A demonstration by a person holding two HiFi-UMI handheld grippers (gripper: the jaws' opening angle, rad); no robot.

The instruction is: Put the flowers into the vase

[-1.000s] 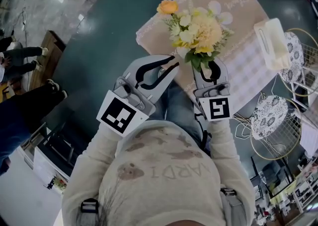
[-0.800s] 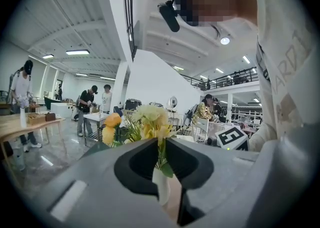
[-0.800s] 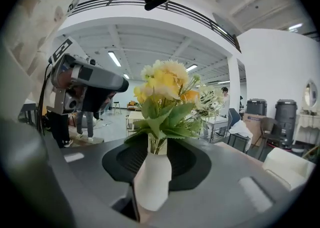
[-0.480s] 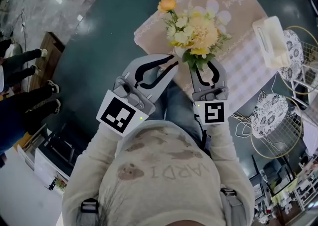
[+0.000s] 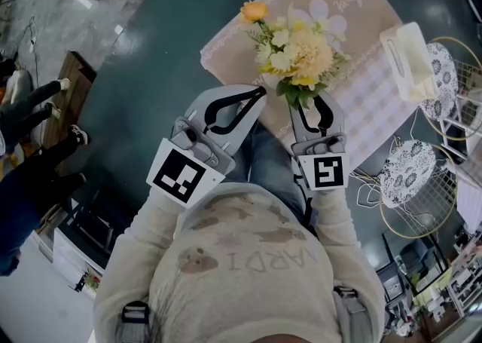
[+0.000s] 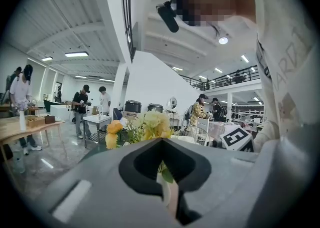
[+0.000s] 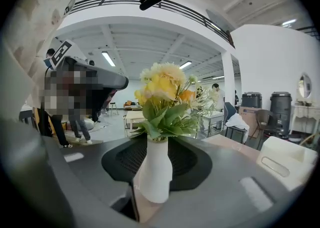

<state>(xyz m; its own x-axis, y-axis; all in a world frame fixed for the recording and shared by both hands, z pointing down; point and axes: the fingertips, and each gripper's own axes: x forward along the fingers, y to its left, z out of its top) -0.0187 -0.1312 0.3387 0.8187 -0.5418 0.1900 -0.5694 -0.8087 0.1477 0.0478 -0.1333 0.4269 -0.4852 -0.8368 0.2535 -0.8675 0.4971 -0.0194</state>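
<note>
the flowers (image 5: 297,51) stand in the white vase (image 7: 152,172) on a pink cloth (image 5: 361,25) on the bench (image 5: 166,70). the right tool (image 5: 315,102) has just been opening its jaws; they stand wide apart, with the vase between them and not clamped. the left tool (image 5: 258,94), just beside it, has its jaws together and empty, with the vase beyond its tips.

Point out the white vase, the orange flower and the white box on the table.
white vase (image 7: 155,172), right gripper view, middle of its body
orange flower (image 5: 254,10), head view, centre of the bloom
white box (image 5: 410,62), head view, its top face
</note>
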